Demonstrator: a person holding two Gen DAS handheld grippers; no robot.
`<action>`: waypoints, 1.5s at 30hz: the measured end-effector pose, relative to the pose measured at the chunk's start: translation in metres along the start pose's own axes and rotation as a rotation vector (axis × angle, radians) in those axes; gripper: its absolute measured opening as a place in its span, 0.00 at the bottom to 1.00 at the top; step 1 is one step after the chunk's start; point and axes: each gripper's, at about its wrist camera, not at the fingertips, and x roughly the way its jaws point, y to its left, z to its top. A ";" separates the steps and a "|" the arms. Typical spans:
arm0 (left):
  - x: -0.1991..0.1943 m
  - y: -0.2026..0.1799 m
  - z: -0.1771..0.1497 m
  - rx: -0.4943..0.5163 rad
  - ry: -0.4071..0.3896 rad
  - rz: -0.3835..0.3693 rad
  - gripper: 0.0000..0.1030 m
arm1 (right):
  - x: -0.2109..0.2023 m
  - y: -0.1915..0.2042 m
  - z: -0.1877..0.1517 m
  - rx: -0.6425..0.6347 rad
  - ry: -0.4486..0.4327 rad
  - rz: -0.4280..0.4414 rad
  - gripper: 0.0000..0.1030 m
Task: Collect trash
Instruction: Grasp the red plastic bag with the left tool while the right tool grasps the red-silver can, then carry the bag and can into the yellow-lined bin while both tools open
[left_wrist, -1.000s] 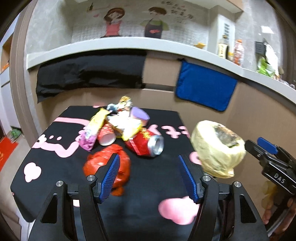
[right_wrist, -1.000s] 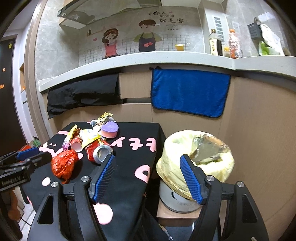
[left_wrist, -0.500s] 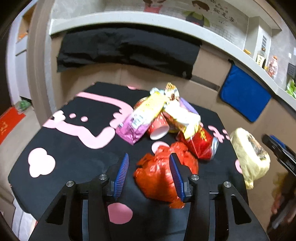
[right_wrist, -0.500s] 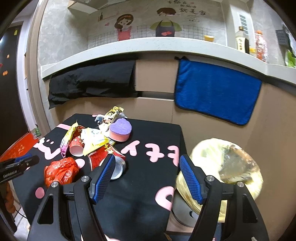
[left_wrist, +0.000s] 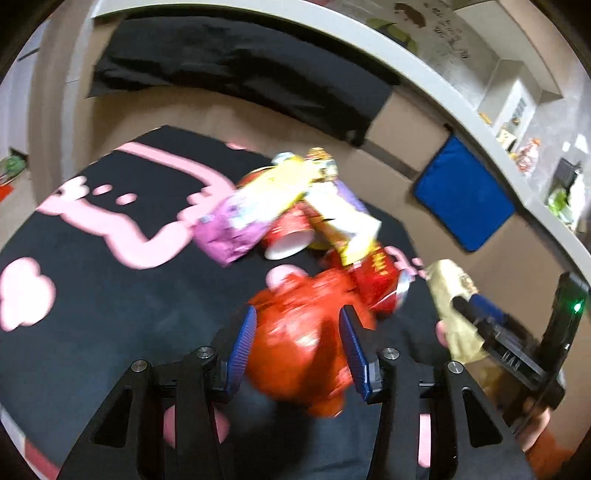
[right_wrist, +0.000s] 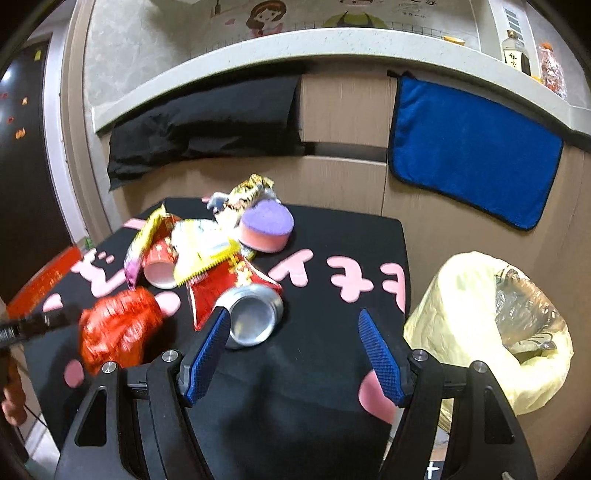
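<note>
Black table (right_wrist: 325, 354) holds 1 can (right_wrist: 255, 314), 1 red bag (left_wrist: 299, 339) between opening left tool (left_wrist: 299, 325); right tool (right_wrist: 291, 328) open

At your twelve o'clock a pale speckled stone counter ledge (right_wrist: 332, 40) curves across wood-panelled walling (right_wrist: 343, 107). A black cloth (right_wrist: 207, 125) drapes at eleven, a blue towel (right_wrist: 469, 151) at one. Cartoon wall tiles (right_wrist: 266, 14) sit above; a dark bottle (right_wrist: 515, 50) stands at two.
</note>
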 end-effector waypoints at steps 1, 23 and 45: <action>0.010 -0.004 0.002 0.022 0.012 0.017 0.48 | 0.000 -0.002 -0.003 -0.001 0.004 -0.005 0.68; -0.009 0.005 -0.007 -0.115 -0.035 0.079 0.59 | 0.067 0.019 0.032 0.080 0.091 0.114 0.68; -0.008 0.005 -0.002 -0.098 -0.099 0.094 0.59 | 0.034 -0.001 0.036 0.031 0.050 0.038 0.53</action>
